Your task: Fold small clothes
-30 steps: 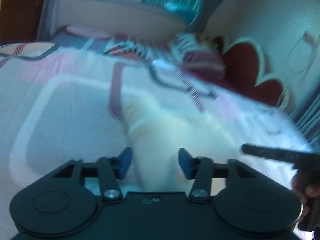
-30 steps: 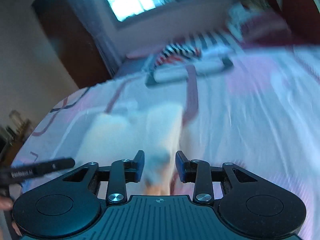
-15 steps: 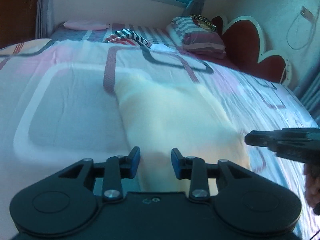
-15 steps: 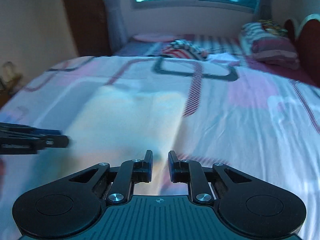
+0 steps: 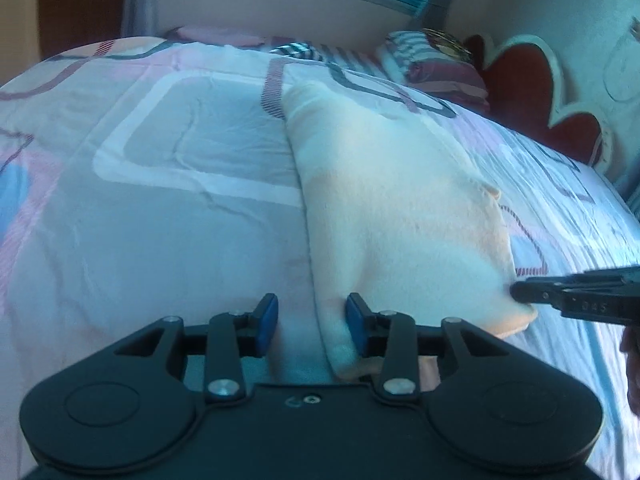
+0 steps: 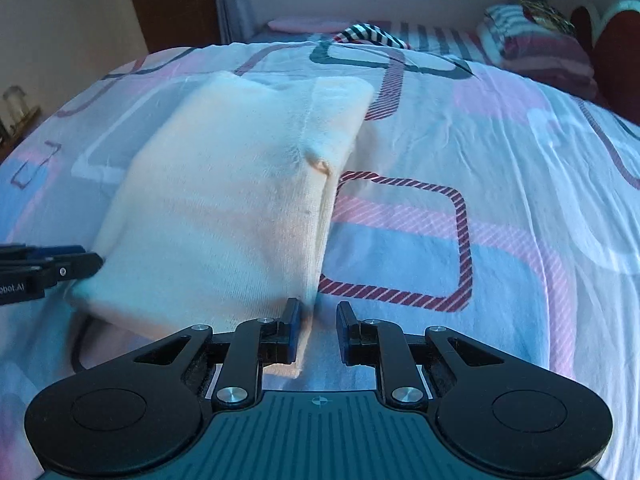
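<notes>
A folded cream knit garment [image 5: 400,200] lay flat on a bed's pink, grey and white patterned quilt [image 5: 160,208]. The left gripper [image 5: 312,322] straddled its near-left edge, fingers apart. The right gripper [image 6: 318,330] – fingers having just narrowed, cloth edge loose between them – sat at the near-right corner. Bare quilt spread on both sides.

A bed [image 6: 500,168] under a patterned cover — cream folded garment [image 6: 224,200], striped cloth [image 6: 372,36], pillows [image 6: 536,44] lie on it.

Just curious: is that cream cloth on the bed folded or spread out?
Folded: the cream cloth lies doubled, with layered edges along its right side.
</notes>
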A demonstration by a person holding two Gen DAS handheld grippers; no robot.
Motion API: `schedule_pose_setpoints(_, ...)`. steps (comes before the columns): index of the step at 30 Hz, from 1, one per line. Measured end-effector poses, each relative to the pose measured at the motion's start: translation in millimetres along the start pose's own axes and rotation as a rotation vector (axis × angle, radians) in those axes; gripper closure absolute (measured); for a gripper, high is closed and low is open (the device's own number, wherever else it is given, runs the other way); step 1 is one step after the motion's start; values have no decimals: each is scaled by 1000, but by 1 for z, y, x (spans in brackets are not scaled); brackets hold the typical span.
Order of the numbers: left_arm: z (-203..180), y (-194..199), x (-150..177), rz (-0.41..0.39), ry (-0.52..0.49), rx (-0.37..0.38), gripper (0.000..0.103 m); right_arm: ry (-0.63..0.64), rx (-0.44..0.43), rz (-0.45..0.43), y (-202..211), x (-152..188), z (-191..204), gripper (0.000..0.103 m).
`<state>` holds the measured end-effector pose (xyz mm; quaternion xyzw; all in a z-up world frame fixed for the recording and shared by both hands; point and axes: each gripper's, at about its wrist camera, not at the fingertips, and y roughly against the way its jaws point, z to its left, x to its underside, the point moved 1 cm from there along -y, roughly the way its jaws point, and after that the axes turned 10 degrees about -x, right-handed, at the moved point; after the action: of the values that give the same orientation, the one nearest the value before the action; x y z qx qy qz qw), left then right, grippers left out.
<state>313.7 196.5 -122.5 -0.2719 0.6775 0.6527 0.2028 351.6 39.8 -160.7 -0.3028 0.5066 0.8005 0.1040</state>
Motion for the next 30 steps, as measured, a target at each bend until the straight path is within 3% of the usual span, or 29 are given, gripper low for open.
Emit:
schedule_pose_setpoints(3,-6,24,11,-34,-4,-23,68,5,-40,-72,33,12,9,86)
schedule_pose_setpoints(9,-17,81,47,-65,-2,-50,65,-48,-74,-131,98,60,19,86)
schedule_pose_setpoints(11,-23,109,63,-106,-9,-43,72,-39,-72,-145,122,78,25,86)
schedule_pose_setpoints(12,-27,122,69,-120,-19,-51,80,-35,-73,-158,134,86,29,86)
schedule_pose_setpoints(13,-30,134,76,-137,-23,-59,96,-34,-76,-174,147,94,33,86)
schedule_pose_setpoints(14,-34,146,82,-148,-25,-65,100,-34,-79,-189,159,102,38,86)
schedule_pose_setpoints(17,-43,181,97,-190,-18,-70,96,-8,-79,-231,190,118,52,86)
schedule_pose_setpoints(21,-60,218,109,-234,-9,-65,71,24,-94,-269,225,134,71,86)
schedule_pose_setpoints(23,-71,235,116,-269,-16,-73,27,49,-88,-291,240,143,82,84)
schedule_pose_setpoints(24,-75,245,121,-315,-8,-103,4,60,-70,-295,246,147,88,58)
schedule_pose_setpoints(26,-85,260,132,-397,-30,-161,1,58,0,-342,260,157,97,3)
schedule_pose_setpoints(27,-90,264,136,-403,-56,-163,0,80,22,-393,268,164,99,0)
schedule_pose_setpoints(30,-95,273,144,-413,-71,-162,1,112,45,-392,281,176,104,0)
